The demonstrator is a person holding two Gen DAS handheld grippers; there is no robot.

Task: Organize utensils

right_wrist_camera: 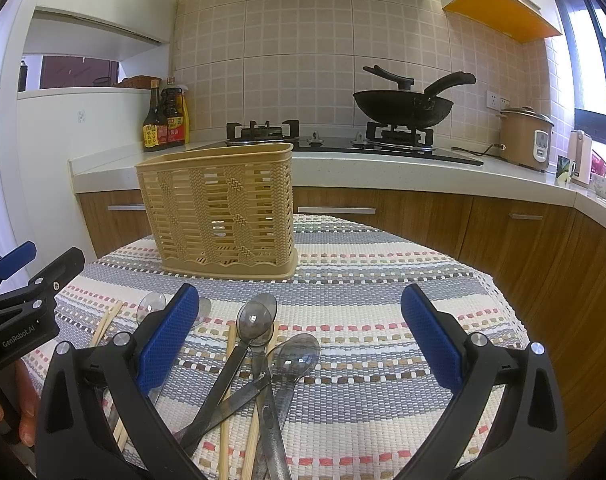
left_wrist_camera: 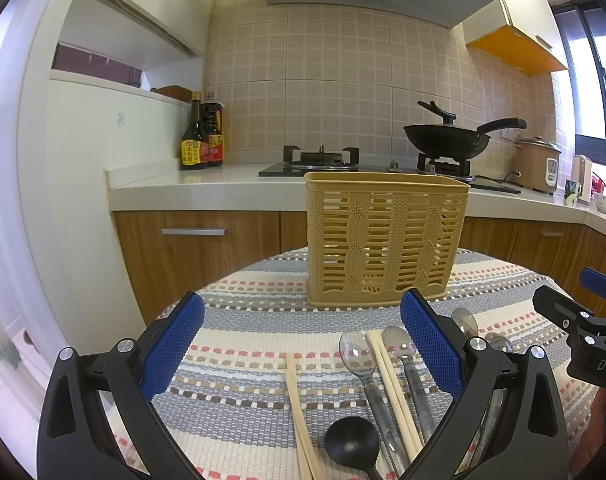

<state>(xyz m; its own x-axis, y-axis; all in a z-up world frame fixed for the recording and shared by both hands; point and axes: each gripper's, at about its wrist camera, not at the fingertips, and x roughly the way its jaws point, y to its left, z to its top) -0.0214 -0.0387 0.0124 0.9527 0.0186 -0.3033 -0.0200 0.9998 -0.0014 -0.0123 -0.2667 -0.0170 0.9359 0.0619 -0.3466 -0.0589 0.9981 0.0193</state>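
Blue-padded left gripper (left_wrist_camera: 303, 340) and right gripper (right_wrist_camera: 301, 332) gape, empty.

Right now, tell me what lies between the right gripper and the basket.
In the right wrist view, only bare striped cloth separates the open right gripper from the basket; the spoons lie nearer, between its fingers.

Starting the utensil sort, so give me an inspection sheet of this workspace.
Surface: striped woven cloth covers the table.
Job's things: tan slotted basket stands upright at the far side, nothing seen inside; clear spoons, black spoon and chopsticks lie loose in front, some crossing.
Clutter: nothing seen on the cloth.
Grippers: left tongs open and empty; right tongs open and empty, above the spoons.
Cables: rice cooker cord on the counter.
Surroundings: gas stove, black wok, sauce bottles, window at right.
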